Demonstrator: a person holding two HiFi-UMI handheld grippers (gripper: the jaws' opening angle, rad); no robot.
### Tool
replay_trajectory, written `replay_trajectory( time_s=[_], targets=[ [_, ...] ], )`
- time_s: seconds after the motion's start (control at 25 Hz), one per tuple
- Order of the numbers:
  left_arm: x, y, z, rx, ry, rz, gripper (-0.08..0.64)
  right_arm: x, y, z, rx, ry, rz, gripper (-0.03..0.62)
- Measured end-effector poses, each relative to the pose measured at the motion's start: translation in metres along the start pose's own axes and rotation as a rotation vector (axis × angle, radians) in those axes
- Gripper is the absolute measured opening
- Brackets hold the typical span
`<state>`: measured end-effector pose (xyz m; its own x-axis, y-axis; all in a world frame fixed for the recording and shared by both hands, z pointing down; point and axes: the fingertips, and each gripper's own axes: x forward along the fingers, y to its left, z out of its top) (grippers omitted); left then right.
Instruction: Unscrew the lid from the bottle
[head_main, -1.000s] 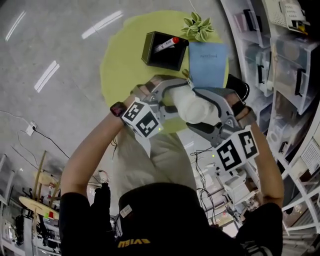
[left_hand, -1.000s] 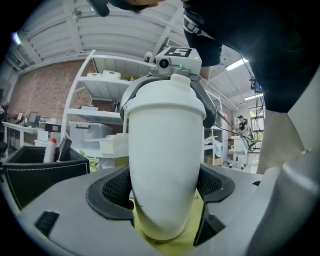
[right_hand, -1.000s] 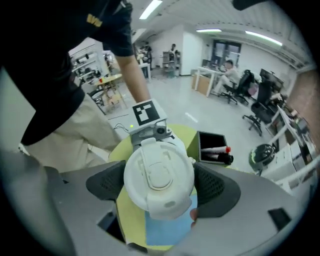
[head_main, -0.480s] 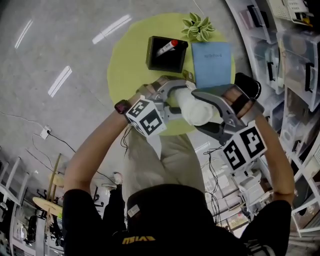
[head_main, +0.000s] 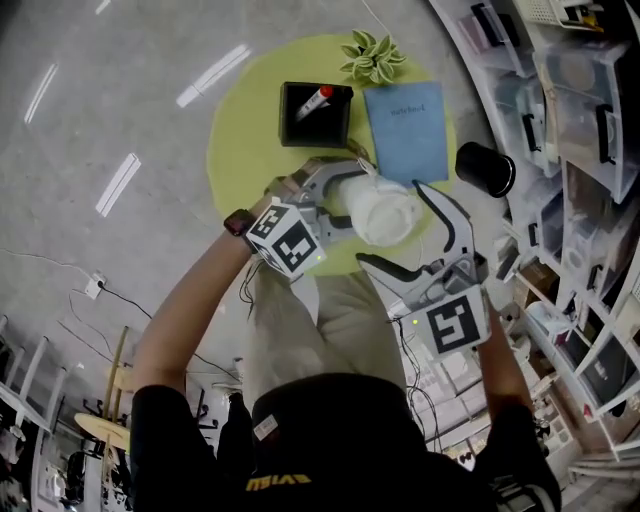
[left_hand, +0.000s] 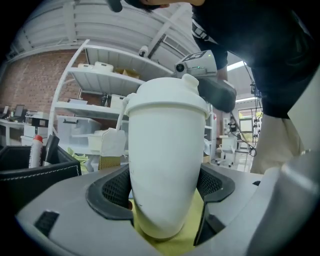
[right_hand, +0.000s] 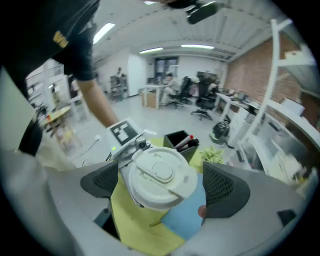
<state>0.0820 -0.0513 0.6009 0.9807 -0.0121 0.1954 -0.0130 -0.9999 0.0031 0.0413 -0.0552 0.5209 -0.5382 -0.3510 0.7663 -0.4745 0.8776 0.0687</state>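
Left claw (left_hand: 162, 187) pinches the half-hidden bottle (left_hand: 165, 145); right claw (right_hand: 162, 184), just spreading, flanks its lid (right_hand: 161, 176) untouched.

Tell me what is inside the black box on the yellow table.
A white marker with a red cap leans inside the black box. The right gripper view seems to show a second, darker pen beside it. Anything lower is lost in shadow.

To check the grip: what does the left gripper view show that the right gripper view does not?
Only left gripper view: the bottle from the side, with left gripper jaws clamped on it. Only right gripper view: the lid top, untouched between right gripper jaws that have just been opening; blue notebook. Both: the bottle and black box.
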Motion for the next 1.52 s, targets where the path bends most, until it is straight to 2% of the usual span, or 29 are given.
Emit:
replay_trajectory(
  time_s=[0.12, 0.16, 0.2, 0.28, 0.36, 0.44, 0.52, 0.84, 0.96, 1.04, 1.12, 1.36, 1.52],
  targets=[
    [0.000, 0.002, 0.001, -0.021, -0.005, 0.046, 0.399, -0.009, -0.023, 0.004, 0.447, -0.146, -0.282, 0.515],
    [0.000, 0.003, 0.001, -0.032, -0.007, 0.069, 0.399, -0.012, -0.027, -0.001, 0.578, -0.167, -0.352, 0.515],
    [0.000, 0.003, 0.002, -0.042, -0.009, 0.093, 0.399, -0.013, -0.029, -0.004, 0.669, -0.178, -0.403, 0.514],
    [0.001, 0.003, 0.003, -0.056, -0.012, 0.138, 0.399, -0.015, -0.027, -0.004, 0.728, -0.192, -0.479, 0.508],
    [0.001, 0.003, 0.004, -0.065, -0.017, 0.174, 0.399, -0.015, -0.026, 0.000, 0.703, -0.191, -0.534, 0.499],
    [0.000, 0.004, 0.003, -0.072, -0.020, 0.196, 0.399, -0.013, -0.025, 0.003, 0.667, -0.183, -0.556, 0.472],
    [0.000, 0.004, 0.003, -0.074, -0.021, 0.202, 0.399, -0.011, -0.024, 0.006, 0.617, -0.182, -0.536, 0.387],
    [0.002, 0.002, 0.002, -0.072, -0.009, 0.186, 0.399, -0.009, -0.019, 0.011, 0.441, -0.217, -0.401, 0.377],
    [0.002, 0.002, 0.003, -0.071, -0.012, 0.185, 0.399, -0.008, -0.014, 0.010, 0.342, -0.194, -0.302, 0.377],
    [0.001, 0.003, 0.003, -0.071, -0.015, 0.187, 0.399, -0.006, -0.007, 0.004, 0.209, -0.112, -0.193, 0.377],
    [0.001, 0.003, 0.002, -0.073, -0.016, 0.189, 0.399, -0.005, -0.002, -0.001, 0.117, -0.060, -0.111, 0.377],
    [0.002, 0.003, 0.002, -0.075, -0.013, 0.181, 0.399, -0.004, 0.001, -0.002, -0.039, -0.013, 0.050, 0.379],
    [0.001, 0.003, 0.002, -0.078, -0.015, 0.183, 0.399, -0.005, 0.004, 0.003, -0.181, -0.048, 0.149, 0.379]
  ],
)
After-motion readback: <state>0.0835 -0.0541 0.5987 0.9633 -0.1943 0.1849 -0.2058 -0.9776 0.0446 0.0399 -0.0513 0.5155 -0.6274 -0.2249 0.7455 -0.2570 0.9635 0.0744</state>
